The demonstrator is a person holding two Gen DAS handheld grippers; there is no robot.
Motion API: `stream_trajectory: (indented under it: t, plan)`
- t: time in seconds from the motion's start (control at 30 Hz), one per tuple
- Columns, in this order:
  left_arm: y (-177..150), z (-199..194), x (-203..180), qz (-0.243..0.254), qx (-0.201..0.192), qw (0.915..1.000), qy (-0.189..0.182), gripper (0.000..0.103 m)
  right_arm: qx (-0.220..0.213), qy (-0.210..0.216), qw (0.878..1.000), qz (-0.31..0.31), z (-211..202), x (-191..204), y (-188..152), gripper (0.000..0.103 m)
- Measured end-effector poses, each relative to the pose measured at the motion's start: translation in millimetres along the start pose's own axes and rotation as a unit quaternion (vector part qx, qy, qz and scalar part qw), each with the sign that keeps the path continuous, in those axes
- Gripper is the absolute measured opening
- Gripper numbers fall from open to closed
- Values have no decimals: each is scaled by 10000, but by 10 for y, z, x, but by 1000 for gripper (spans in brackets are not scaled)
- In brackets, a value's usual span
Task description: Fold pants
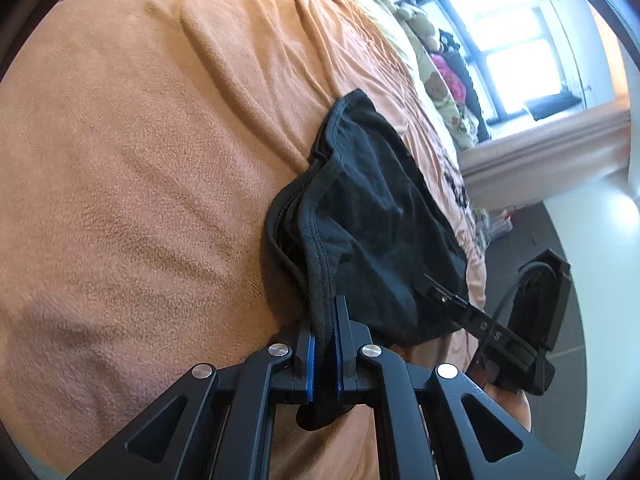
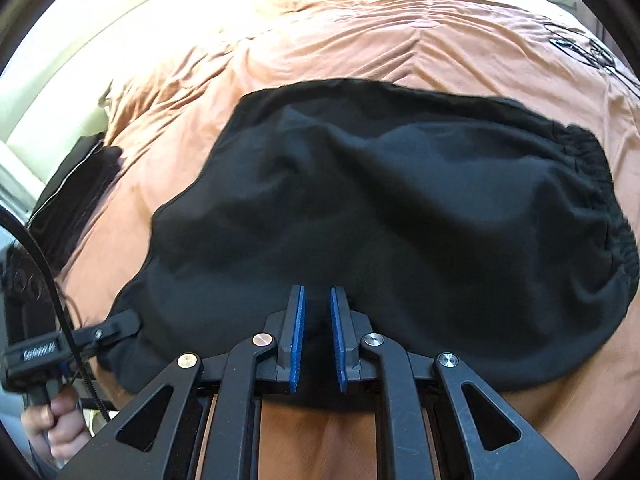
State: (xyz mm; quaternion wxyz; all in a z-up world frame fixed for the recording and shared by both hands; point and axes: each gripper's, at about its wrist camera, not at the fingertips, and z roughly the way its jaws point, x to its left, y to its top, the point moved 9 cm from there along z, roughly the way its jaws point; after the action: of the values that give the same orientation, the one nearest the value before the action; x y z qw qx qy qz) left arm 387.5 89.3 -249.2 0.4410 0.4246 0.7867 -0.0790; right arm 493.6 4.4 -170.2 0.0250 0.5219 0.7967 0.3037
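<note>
Black pants (image 2: 380,208) lie folded in layers on an orange blanket (image 2: 320,32), with the gathered elastic waistband (image 2: 600,184) at the right. My left gripper (image 1: 325,332) is shut on the stacked hem edges of the pants (image 1: 360,208). It also shows in the right wrist view (image 2: 116,326), pinching the left end. My right gripper (image 2: 318,312) is over the near edge of the pants, its blue pads a narrow gap apart with dark cloth between them. The right gripper shows in the left wrist view (image 1: 452,300) at the cloth's near right edge.
The orange blanket (image 1: 140,160) covers a bed. Stuffed toys (image 1: 436,80) and bedding sit by a bright window (image 1: 512,40). A dark tiled floor (image 1: 520,240) lies beyond the bed edge. A black item (image 2: 76,192) lies at the bed's left edge.
</note>
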Motion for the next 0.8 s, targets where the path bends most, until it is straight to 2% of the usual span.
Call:
stream_trajectory:
  t: [0.3,0.8]
  plan:
    - [-9,-27,69,-294,-286,9992,-35,7,24,-420,9990,128,184,-135,451,10]
    - [14,-84,165,-639,-382,9972,8,7,158,-866,9956,312,639,-363,959,10]
